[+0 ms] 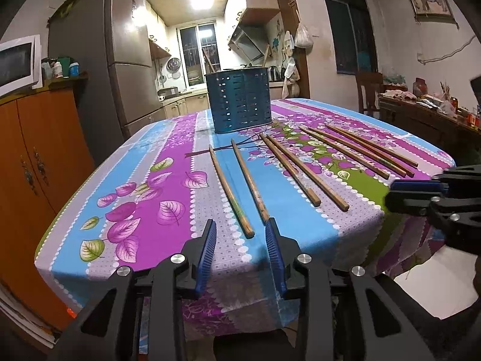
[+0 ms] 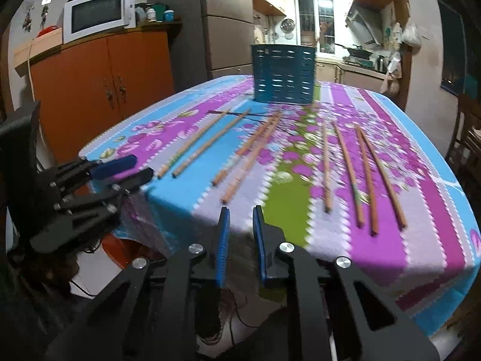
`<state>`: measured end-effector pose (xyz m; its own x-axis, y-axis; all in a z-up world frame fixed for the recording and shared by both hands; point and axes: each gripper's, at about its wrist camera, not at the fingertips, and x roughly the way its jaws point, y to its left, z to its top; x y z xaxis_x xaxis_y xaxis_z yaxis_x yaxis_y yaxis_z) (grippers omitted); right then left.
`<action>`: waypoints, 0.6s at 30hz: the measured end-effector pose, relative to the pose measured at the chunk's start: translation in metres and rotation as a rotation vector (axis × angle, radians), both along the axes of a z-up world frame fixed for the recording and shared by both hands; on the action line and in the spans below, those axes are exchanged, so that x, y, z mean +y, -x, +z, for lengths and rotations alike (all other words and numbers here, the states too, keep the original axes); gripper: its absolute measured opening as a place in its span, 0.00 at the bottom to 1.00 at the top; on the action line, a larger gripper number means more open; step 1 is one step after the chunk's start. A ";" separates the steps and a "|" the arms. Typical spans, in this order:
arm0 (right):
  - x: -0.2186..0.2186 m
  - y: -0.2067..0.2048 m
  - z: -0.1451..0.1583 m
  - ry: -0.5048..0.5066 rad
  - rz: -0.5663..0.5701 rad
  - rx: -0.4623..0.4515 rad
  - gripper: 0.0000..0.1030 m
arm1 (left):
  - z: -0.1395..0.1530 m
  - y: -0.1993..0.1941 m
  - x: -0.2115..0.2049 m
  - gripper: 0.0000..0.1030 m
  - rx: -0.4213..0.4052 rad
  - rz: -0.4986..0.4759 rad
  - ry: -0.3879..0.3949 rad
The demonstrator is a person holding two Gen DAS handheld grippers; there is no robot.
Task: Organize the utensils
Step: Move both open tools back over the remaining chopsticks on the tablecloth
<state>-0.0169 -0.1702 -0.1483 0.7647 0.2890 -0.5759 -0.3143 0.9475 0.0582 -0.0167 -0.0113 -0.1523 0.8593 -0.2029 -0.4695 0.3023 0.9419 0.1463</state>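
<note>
Several wooden chopsticks lie spread on a flowered tablecloth (image 1: 144, 162), pointing toward a blue perforated utensil holder (image 1: 239, 100) at the far side, which also shows in the right wrist view (image 2: 284, 73). My left gripper (image 1: 240, 225) is open and empty at the near table edge, its tips either side of the ends of the two leftmost chopsticks (image 1: 230, 192). My right gripper (image 2: 240, 213) is open and empty, just off the near edge in front of the middle pair (image 2: 246, 153). Each gripper shows in the other's view: the right one (image 1: 421, 192) and the left one (image 2: 126, 168).
An orange cabinet (image 2: 102, 72) with a microwave (image 2: 96, 13) stands left of the table. A fridge (image 1: 120, 60) stands behind it. A wooden chair (image 1: 368, 90) and a cluttered side table (image 1: 427, 111) are at the right. The kitchen lies beyond.
</note>
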 end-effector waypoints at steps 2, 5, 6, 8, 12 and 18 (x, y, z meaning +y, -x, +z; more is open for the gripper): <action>0.011 -0.005 0.000 0.004 0.006 0.004 0.14 | -0.001 -0.002 0.001 0.35 -0.002 0.005 0.006; 0.020 -0.013 -0.002 0.010 -0.013 0.016 0.14 | -0.002 -0.007 0.003 0.35 0.000 0.018 0.020; 0.022 -0.014 -0.003 0.005 -0.018 0.023 0.14 | -0.003 -0.008 0.003 0.35 -0.001 0.023 0.019; 0.024 -0.017 -0.004 0.005 -0.039 0.035 0.14 | -0.005 -0.011 0.004 0.35 -0.003 0.035 0.025; 0.030 -0.021 -0.005 0.014 -0.079 0.034 0.14 | -0.011 -0.015 0.003 0.35 0.008 0.047 0.039; 0.036 -0.026 -0.008 0.036 -0.126 0.022 0.14 | -0.015 -0.020 0.002 0.35 -0.005 0.079 0.045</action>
<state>0.0093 -0.1340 -0.1567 0.7804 0.1705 -0.6015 -0.1921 0.9809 0.0288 0.0036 -0.0097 -0.1670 0.8758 -0.1557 -0.4569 0.2266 0.9684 0.1043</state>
